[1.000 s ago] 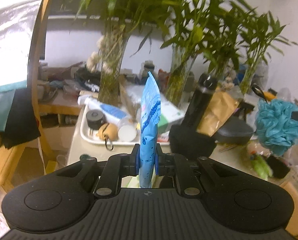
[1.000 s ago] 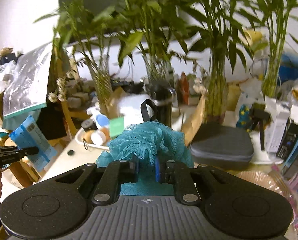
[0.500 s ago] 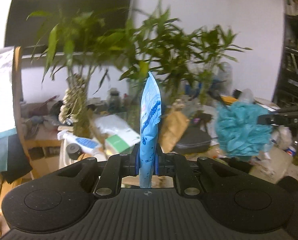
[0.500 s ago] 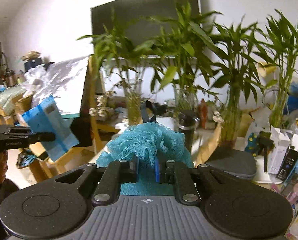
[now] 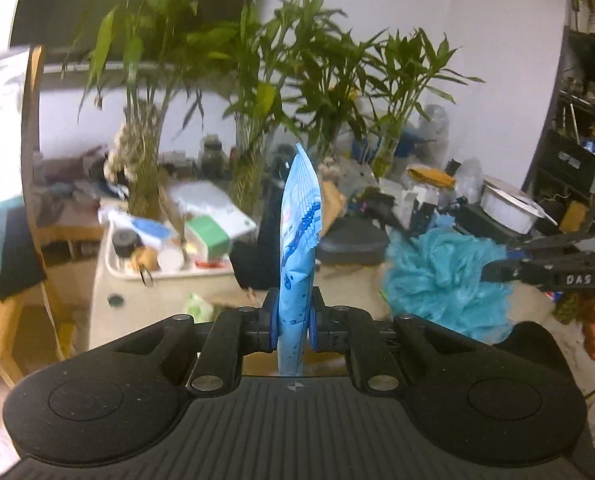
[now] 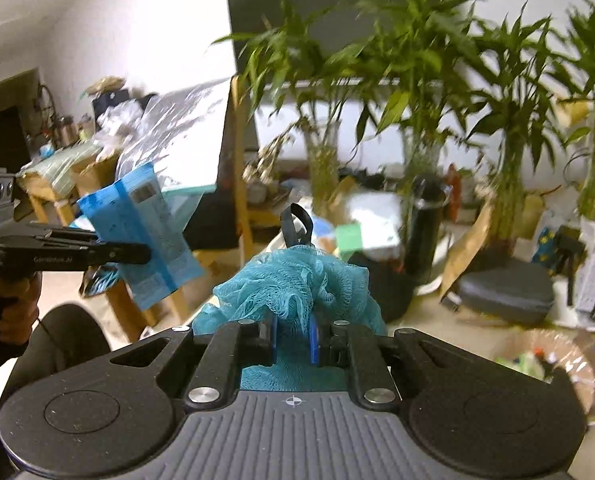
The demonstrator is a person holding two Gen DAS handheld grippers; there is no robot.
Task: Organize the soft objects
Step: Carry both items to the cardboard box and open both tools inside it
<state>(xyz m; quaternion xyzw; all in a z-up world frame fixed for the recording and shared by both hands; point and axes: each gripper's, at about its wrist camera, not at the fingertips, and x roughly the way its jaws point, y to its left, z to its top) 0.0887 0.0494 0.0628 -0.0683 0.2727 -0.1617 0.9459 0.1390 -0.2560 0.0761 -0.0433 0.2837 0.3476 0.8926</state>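
My left gripper (image 5: 293, 326) is shut on a blue soft pouch (image 5: 299, 240), held upright and edge-on in the air. The pouch also shows flat in the right wrist view (image 6: 149, 236), clamped by the left gripper (image 6: 145, 254) at the left. My right gripper (image 6: 293, 338) is shut on a teal mesh bath sponge (image 6: 297, 280) with a black loop on top. The sponge also shows in the left wrist view (image 5: 441, 276), held by the right gripper (image 5: 493, 270) at the right. Both are held above the cluttered table.
A white tray (image 5: 137, 276) of bottles and small items sits on the table at left. Several bamboo plants in glass vases (image 6: 325, 168) stand behind. A black tumbler (image 6: 425, 232), a grey zip case (image 6: 505, 292) and a wooden chair (image 6: 237, 184) are nearby.
Both grippers stayed shut on their objects and rose away from the table over the second. The two grippers now sit closer together, each seen larger in the other's view.
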